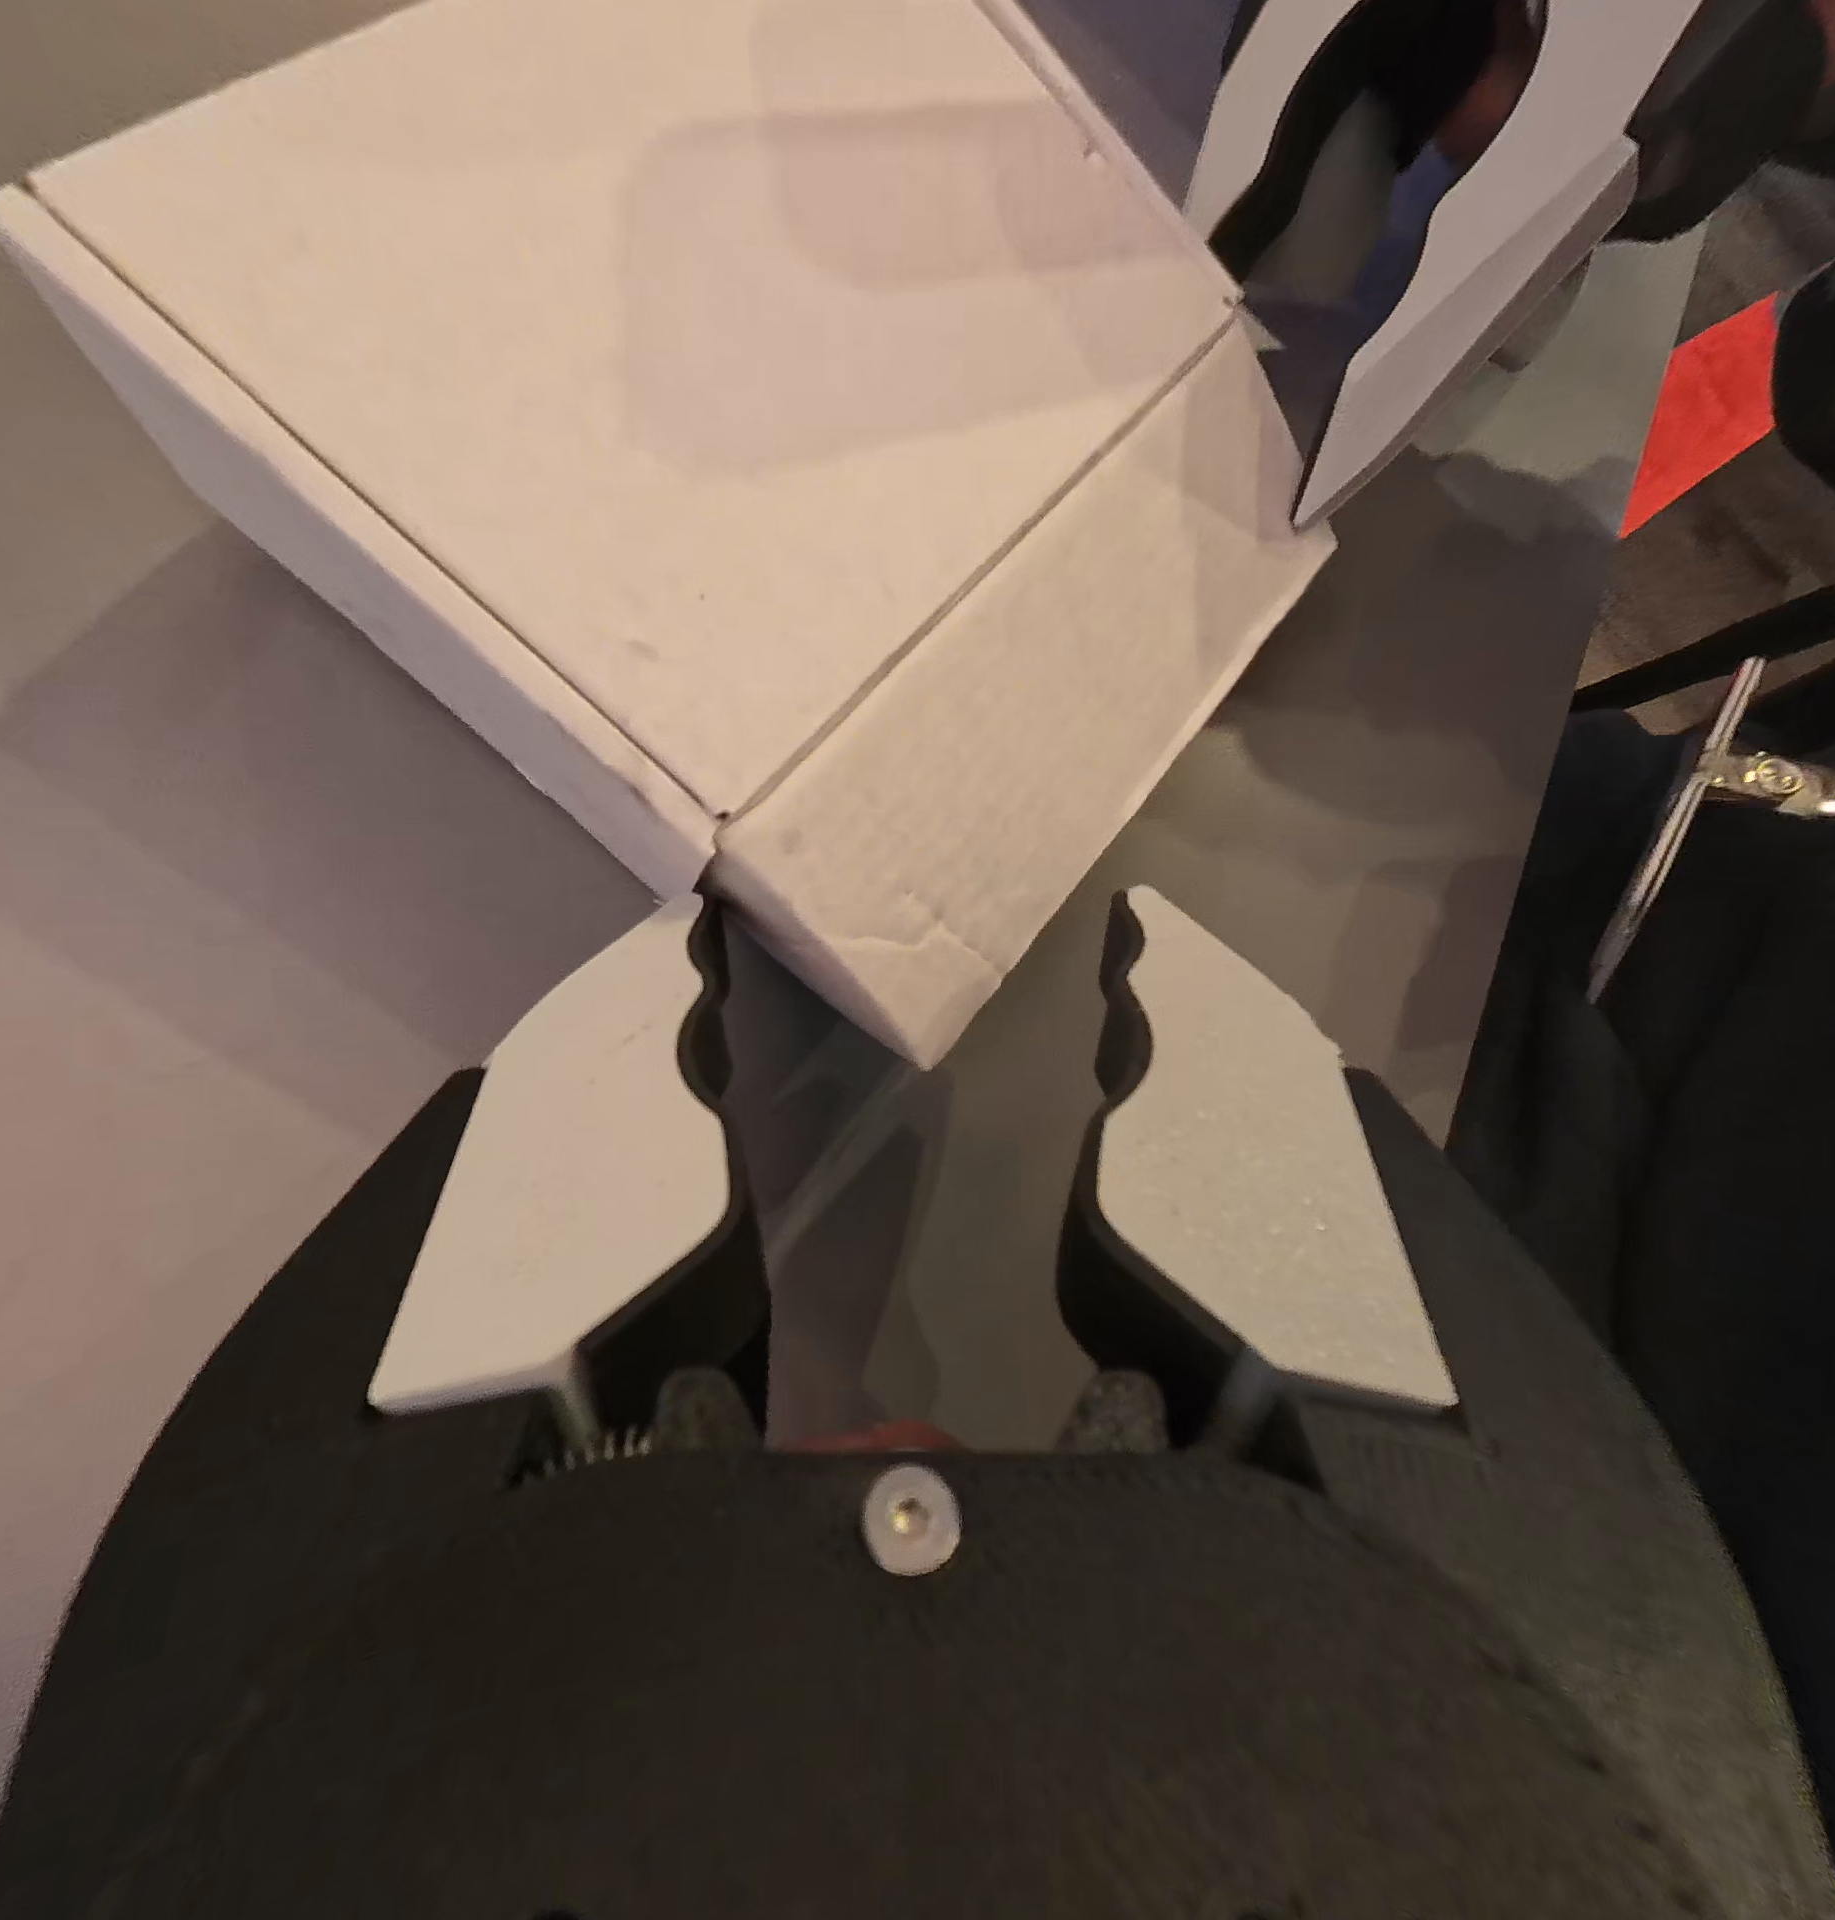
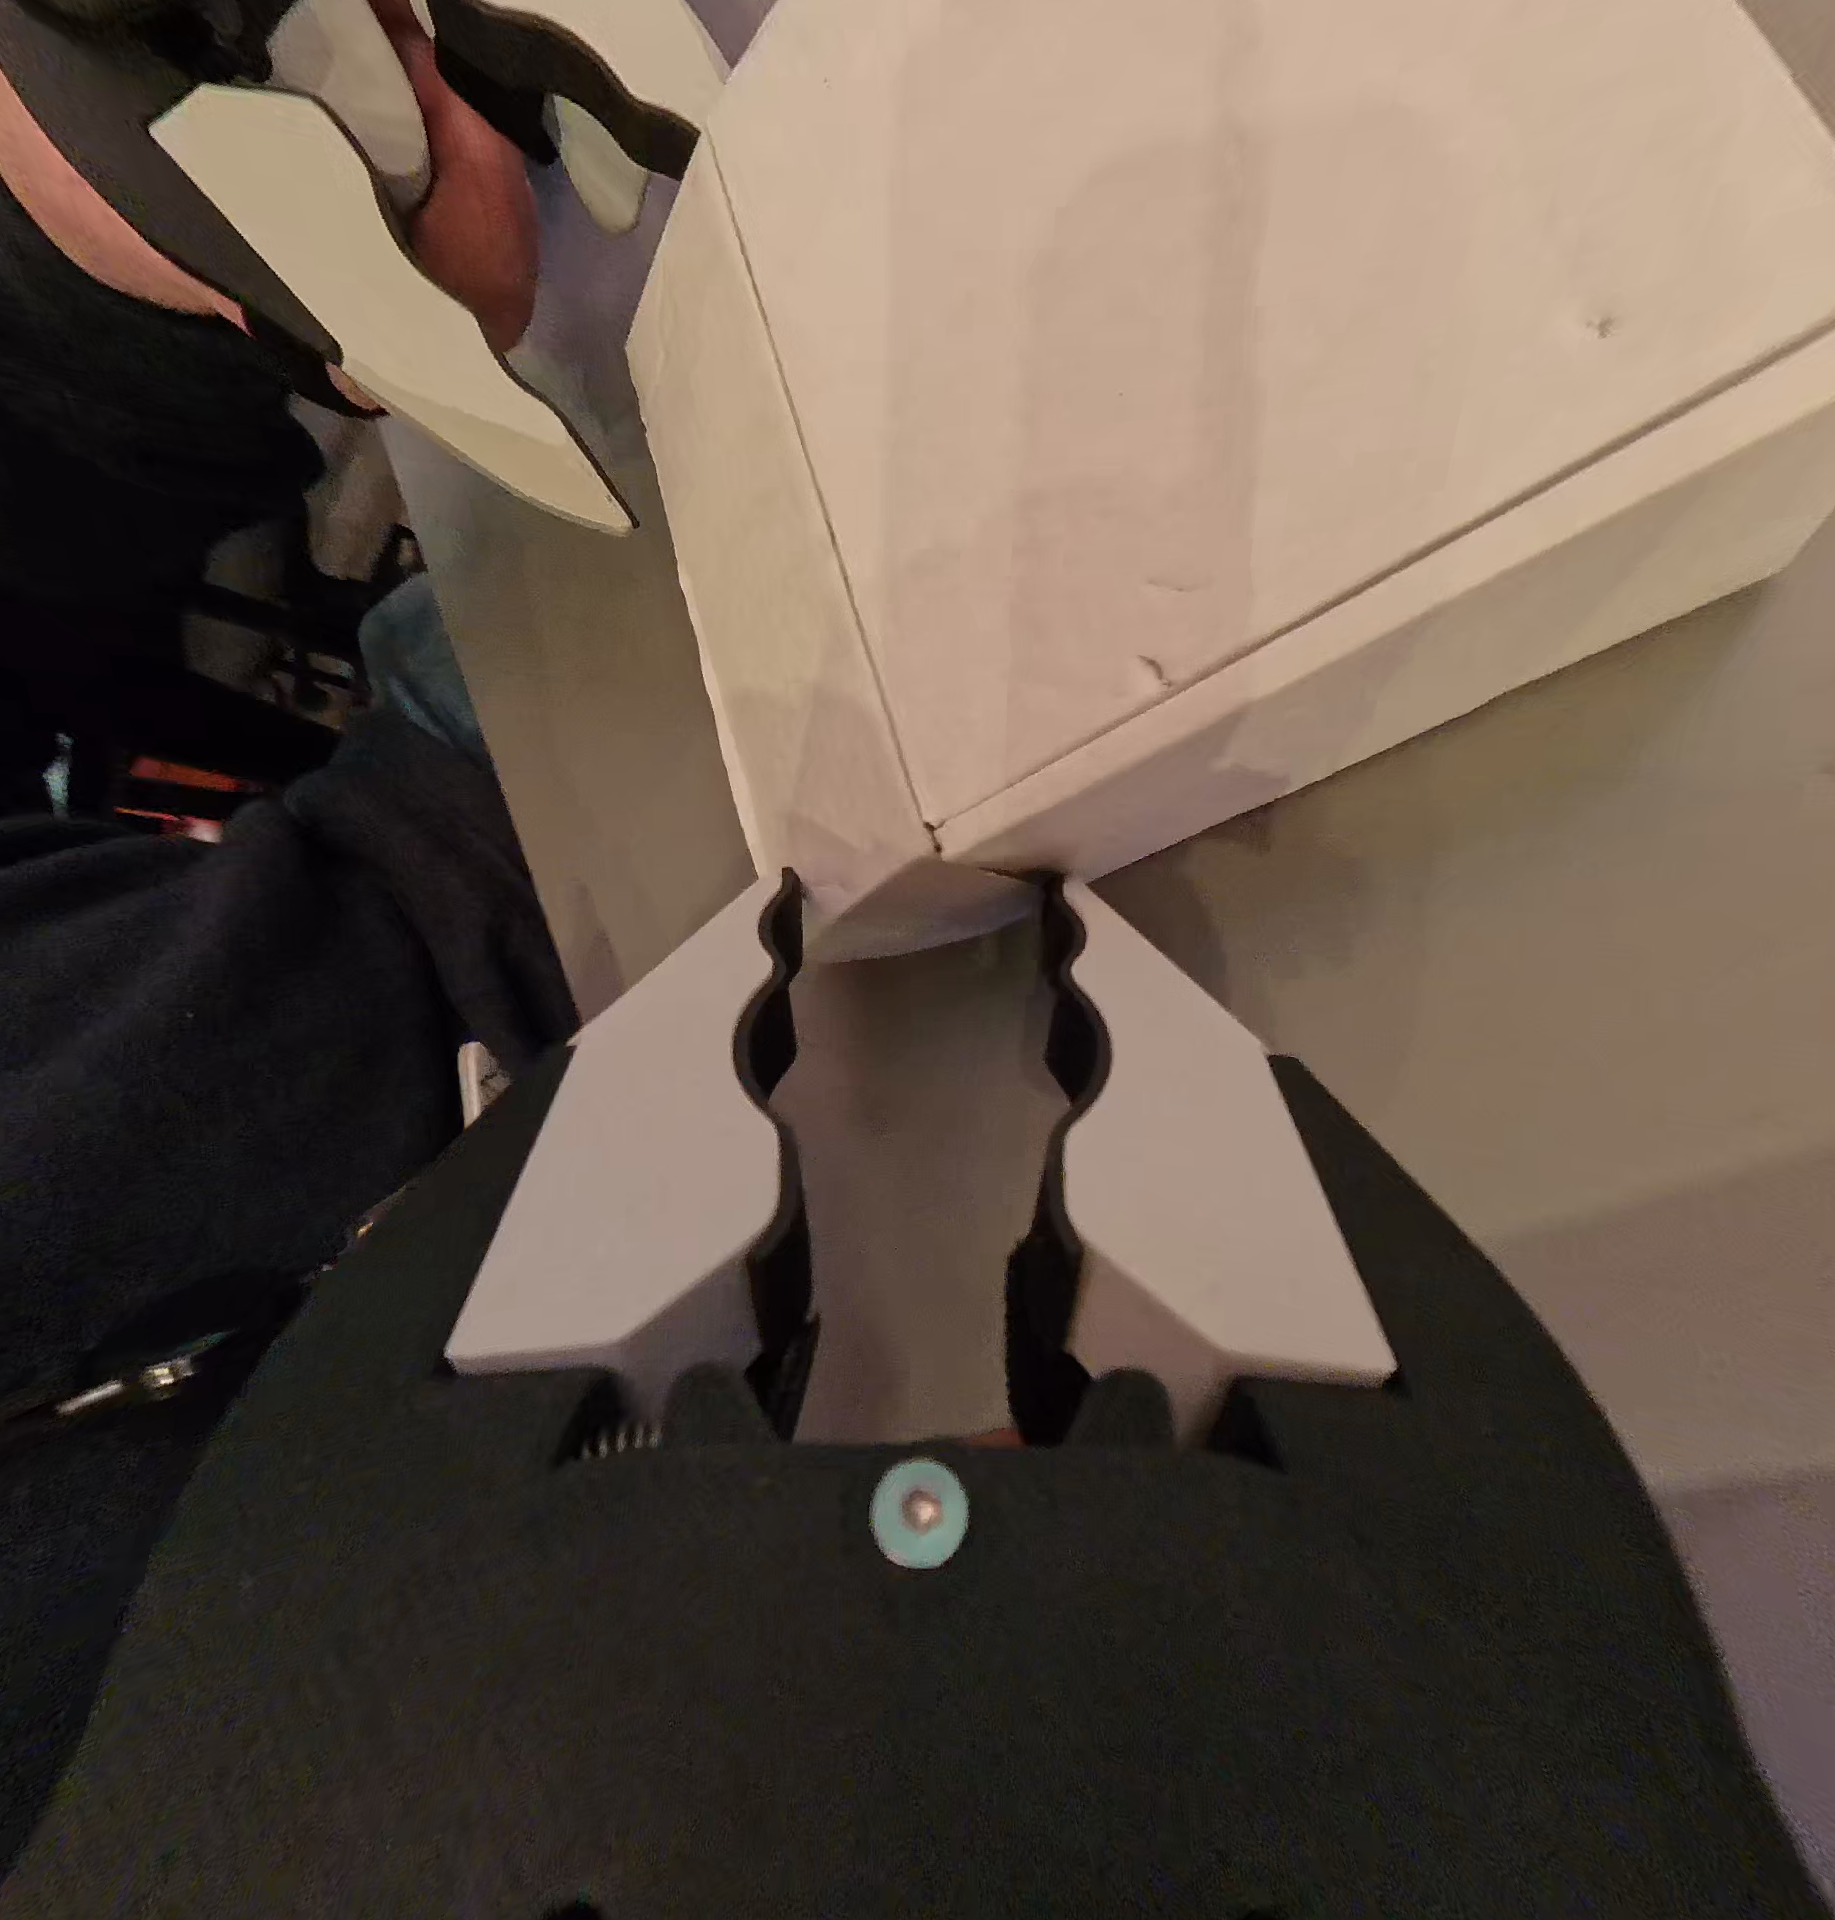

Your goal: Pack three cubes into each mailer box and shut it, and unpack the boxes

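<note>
On the pale table (image 1: 165,1039), a closed white mailer box (image 1: 622,416) sits turned at an angle, one corner aimed at each of my two grippers; its lid lies flat and shut, with the seam lines of the flaps showing along the edges. My left gripper (image 1: 918,914) comes at the box's near corner with its fingers (image 1: 580,1143) spread apart; the corner of the box pokes into the gap between them, close to the left fingertip, and I cannot tell whether either tip presses the cardboard; nothing is clamped. My right gripper (image 2: 918,894) meets another corner of the same box (image 2: 1204,364); its fingers (image 2: 1204,1195) are parted somewhat narrower, and the rounded bottom corner of the box sits right between the tips, apparently touching both, though a firm hold I cannot confirm. In the left wrist view my right gripper shows far off at the upper right; in the right wrist view my left shows at the upper left. A dark sleeve (image 2: 217,1039) fills the left side there; a red patch (image 1: 1702,416) lies beyond the table edge.
</note>
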{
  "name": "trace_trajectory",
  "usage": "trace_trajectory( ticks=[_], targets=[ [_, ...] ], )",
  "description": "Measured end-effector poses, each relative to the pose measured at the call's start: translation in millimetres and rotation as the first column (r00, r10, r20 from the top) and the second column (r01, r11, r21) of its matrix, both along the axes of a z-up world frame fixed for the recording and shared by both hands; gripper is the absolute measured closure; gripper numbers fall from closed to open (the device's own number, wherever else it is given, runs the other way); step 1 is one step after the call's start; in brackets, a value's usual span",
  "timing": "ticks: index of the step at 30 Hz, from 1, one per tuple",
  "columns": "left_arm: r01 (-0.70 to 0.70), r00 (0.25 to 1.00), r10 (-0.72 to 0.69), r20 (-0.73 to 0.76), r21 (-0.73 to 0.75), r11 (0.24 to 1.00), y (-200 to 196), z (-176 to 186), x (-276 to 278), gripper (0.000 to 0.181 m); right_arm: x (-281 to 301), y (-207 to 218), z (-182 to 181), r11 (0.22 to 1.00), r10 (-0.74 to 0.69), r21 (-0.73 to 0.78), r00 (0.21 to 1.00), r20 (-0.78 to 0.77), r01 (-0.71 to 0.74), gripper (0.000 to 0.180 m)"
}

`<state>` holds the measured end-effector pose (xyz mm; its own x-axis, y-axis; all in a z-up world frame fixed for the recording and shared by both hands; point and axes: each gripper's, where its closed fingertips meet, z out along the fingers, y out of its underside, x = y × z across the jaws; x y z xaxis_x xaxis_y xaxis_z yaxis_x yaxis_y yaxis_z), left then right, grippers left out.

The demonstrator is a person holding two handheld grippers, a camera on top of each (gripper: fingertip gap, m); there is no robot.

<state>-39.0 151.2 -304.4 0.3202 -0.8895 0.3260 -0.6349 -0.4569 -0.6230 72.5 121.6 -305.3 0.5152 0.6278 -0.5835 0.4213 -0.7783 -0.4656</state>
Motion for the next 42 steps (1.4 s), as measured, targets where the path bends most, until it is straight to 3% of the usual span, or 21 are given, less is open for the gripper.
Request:
trace_trajectory(
  ticks=[10, 18, 33, 37, 42],
  targets=[
    [-0.035, 0.999, 0.034, -0.017, -0.022, 0.999, -9.2, 1.9, 1.5, 0.112, -2.4, -9.8, -8.5, 0.994, -0.066, -0.090, 0.997, -0.027, 0.064, 0.138],
    [-0.045, 0.999, 0.045, -0.008, -0.005, 0.999, 12.0, 12.1, 4.4, 0.119, -3.3, -5.5, -7.7, 0.994, -0.078, -0.076, 0.997, -0.018, 0.076, 0.140],
    [-0.142, 0.989, 0.141, -0.036, -0.013, 0.990, 6.0, 1.6, 13.7, 0.124, -20.0, -21.9, -3.8, 0.922, -0.252, -0.357, 0.931, -0.263, 0.149, 0.145],
    [-0.152, 0.987, 0.152, -0.049, 0.002, 0.988, 1.9, -6.3, 18.5, 0.127, -15.8, -15.3, -1.6, 0.928, -0.271, -0.326, 0.927, -0.257, 0.181, 0.149],
    [-0.131, 0.991, 0.131, -0.033, 0.007, 0.991, 6.2, -1.3, 21.9, 0.127, -6.9, -15.7, -5.1, 0.948, -0.220, -0.270, 0.960, -0.174, 0.169, 0.138]
  ],
)
